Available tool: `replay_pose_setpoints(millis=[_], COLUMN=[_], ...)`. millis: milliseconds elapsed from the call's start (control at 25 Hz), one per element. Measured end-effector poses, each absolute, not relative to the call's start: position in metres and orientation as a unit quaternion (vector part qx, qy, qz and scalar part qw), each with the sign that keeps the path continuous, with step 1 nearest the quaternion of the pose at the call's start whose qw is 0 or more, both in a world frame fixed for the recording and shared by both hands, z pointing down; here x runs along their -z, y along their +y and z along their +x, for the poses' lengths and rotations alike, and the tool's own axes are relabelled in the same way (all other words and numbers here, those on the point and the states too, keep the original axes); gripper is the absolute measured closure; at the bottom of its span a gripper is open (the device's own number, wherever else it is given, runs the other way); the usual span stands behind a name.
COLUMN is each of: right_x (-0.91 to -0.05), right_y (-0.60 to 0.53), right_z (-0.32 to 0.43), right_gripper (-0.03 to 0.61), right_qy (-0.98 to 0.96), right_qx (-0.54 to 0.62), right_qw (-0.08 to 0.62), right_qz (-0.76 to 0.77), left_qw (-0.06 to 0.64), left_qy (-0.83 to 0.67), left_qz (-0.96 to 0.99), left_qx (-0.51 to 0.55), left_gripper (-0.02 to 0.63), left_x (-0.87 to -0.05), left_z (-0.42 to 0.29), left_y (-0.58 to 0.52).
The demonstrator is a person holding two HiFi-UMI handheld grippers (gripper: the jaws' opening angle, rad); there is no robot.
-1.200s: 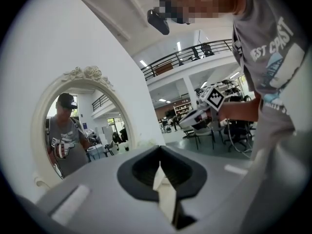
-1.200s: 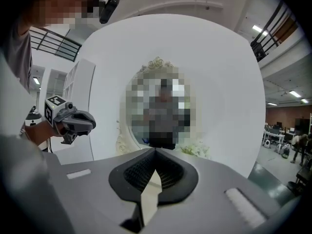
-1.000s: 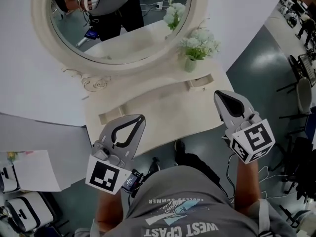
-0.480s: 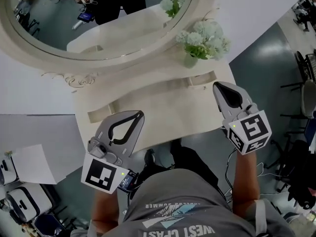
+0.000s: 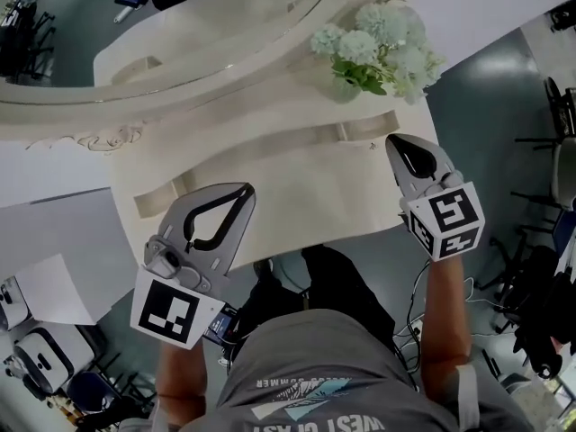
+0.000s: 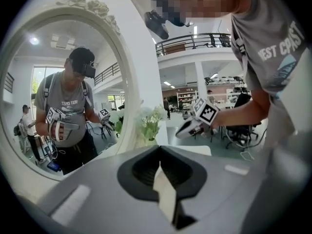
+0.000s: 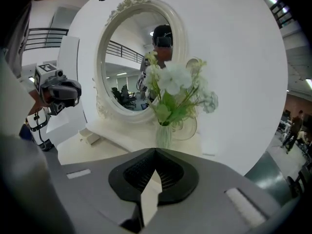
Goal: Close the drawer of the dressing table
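Commentator: Grippers over the table, so let's go left to right. The left gripper [image 5: 245,190] hovers above the near-left part of the dressing table [image 5: 306,187], its jaws pressed tip to tip with nothing in them.

Analyst: Same on the far side. The right gripper [image 5: 396,140] is at the table's right end, jaws fully together and empty. Nobody is holding anything.

Commentator: And the drawer?

Analyst: I can't find its front in any view. My guess is that it sits under the front edge of the top, below and between the two grippers, where the top hides it from the head camera.

Commentator: So how do you close it cleanly?

Analyst: Closed tips are right for a push. Get both below the top's edge and put them flat on the drawer front, one toward each side. Then press straight in toward the mirror [image 5: 108,52], evenly so the drawer doesn't skew and jam. Ease off at the end, because the flowers [image 5: 378,48] stand at the back right and a slam could rock them.

Commentator: What do the views give us?

Analyst: The head view alone shows both grippers against the table's outline. The left gripper view looks into the mirror, where the person is reflected, and catches the right gripper across the table. The right gripper view shows the glass vase [image 7: 163,135] close ahead, which from above is mostly hidden under blooms.
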State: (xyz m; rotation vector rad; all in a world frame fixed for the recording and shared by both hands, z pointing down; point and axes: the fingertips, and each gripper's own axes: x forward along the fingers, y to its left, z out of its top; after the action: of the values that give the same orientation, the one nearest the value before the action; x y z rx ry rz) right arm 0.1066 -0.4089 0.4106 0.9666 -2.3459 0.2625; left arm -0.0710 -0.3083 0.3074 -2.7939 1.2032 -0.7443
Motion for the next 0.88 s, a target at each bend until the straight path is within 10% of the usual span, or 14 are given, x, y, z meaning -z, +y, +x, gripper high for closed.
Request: replay_pose_setpoints(millis=[880], right_x=[-0.582], right_y=[-0.405], right_z=[0.136], right_gripper=[0.490], right_qy=[-0.839], right_qx=[-0.154], right_qw=[0.389], right_qz=[0.348], left_qw=[-0.046], left_qy=[0.373], left_qz=[-0.891], left_qx=[0.256], left_gripper=[0.612], left_x=[-0.399], left_z=[-0.059], left_y=[-0.347])
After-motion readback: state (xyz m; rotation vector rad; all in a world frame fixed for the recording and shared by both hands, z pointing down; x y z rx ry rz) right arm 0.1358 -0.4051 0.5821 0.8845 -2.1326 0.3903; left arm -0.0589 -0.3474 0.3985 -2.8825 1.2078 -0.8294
